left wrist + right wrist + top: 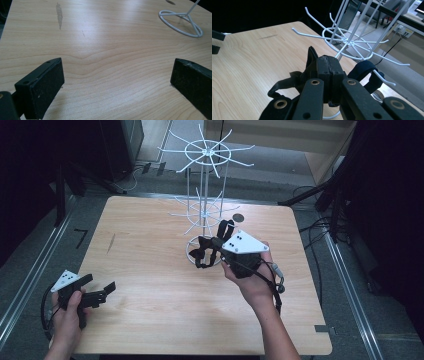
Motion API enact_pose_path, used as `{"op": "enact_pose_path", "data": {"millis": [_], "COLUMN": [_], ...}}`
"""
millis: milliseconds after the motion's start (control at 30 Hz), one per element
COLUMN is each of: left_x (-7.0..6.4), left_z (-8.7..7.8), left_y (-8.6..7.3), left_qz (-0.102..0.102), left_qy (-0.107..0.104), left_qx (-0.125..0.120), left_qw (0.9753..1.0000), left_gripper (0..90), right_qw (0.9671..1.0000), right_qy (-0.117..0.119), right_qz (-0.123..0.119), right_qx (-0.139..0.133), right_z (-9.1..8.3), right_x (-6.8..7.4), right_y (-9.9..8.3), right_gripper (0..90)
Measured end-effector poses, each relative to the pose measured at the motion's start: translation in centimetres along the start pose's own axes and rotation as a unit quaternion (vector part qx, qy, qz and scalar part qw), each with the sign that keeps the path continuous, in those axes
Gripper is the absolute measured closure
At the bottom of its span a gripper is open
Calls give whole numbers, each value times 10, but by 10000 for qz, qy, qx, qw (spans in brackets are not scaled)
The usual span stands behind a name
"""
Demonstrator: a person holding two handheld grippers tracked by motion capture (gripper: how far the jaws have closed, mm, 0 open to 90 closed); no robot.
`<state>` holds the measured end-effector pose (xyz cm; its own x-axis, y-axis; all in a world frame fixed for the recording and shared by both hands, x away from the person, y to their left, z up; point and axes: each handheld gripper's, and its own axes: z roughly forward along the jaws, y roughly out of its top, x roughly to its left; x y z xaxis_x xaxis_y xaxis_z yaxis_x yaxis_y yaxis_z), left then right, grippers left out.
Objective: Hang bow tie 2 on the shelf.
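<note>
From the high view, the right gripper [218,241] is holding a bundle of black straps [206,253] right at the base of the white wire hook rack [205,155], mid-table [150,285]. The left gripper [102,292] is sitting near the table's left edge, well apart.

In the left gripper view its jaws are spreading wide over bare wood, with the rack's base ring [181,23] beyond.

In the right gripper view the jaws are pressing together, pinching the straps [312,62], and one dark loop [364,71] is hanging over a rack prong [384,78].

my right gripper [329,65] pinches a black strap bundle [206,251], limp and crumpled, one dark loop [364,71] hooked over a lower arm of the white wire rack [204,195].
</note>
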<state>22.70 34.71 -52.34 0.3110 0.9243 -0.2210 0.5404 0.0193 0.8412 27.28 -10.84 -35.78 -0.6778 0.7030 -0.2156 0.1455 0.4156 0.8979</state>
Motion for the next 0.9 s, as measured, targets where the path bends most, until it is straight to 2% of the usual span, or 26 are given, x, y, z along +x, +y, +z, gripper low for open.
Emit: {"op": "enact_pose_path", "data": {"millis": [533,900], "left_x": [0,0], "left_z": [0,0], "left_y": [0,0], "left_qz": [0,-3], "left_qy": [-3,-2], "left_qx": [0,-3], "left_qw": [10000,10000], "left_gripper": [0,0], "right_qw": [9997,9992], "right_qy": [61,24], "right_qz": [229,344], "right_qx": [102,220], "right_z": [12,24], "right_x": [-12,-15], "right_y": [-2,-6], "right_gripper": [900,900]}}
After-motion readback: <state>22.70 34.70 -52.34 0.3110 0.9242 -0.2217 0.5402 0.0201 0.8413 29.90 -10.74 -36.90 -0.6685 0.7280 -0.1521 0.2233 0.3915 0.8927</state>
